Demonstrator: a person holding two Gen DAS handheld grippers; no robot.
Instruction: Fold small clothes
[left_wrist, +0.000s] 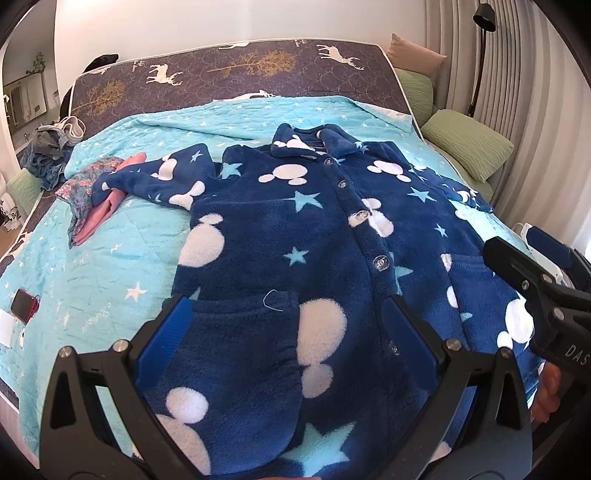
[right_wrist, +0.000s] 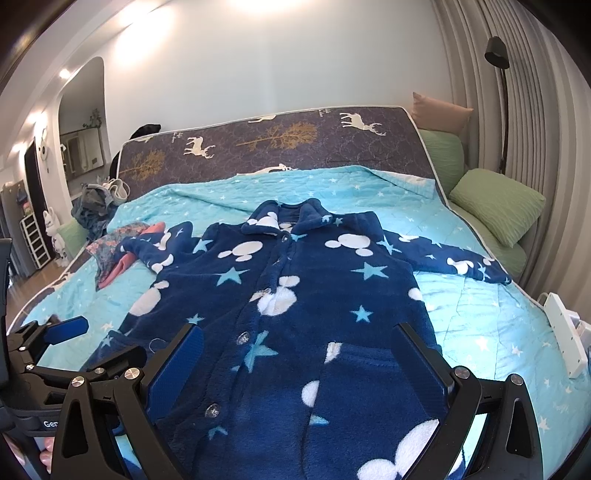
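A navy fleece top (left_wrist: 295, 236) printed with white mouse heads and pale stars lies face up, buttoned, flat on the turquoise quilt (left_wrist: 122, 266) of the bed, collar toward the headboard (left_wrist: 229, 70) and hem toward the cameras. Its one sleeve (left_wrist: 155, 181) reaches out to the left and lies over a small pile of pink and floral folded cloth (left_wrist: 92, 199); the other sleeve (right_wrist: 454, 262) stretches right toward the green pillows (right_wrist: 498, 206). The left tongs (left_wrist: 286, 325) hang just above the lower front of the top, spread wide with blue pads showing, holding nothing. The right tongs (right_wrist: 297, 350) are likewise wide apart over the hem on the right side of the button row, gripping nothing; from the left view they (left_wrist: 532, 266) show at the right edge. A heap of grey-blue clothes (left_wrist: 50, 151) sits at the bed's far left corner, a red phone (left_wrist: 24, 301) lies on the quilt at left, and a white power strip (right_wrist: 565, 339) rests at the right edge.
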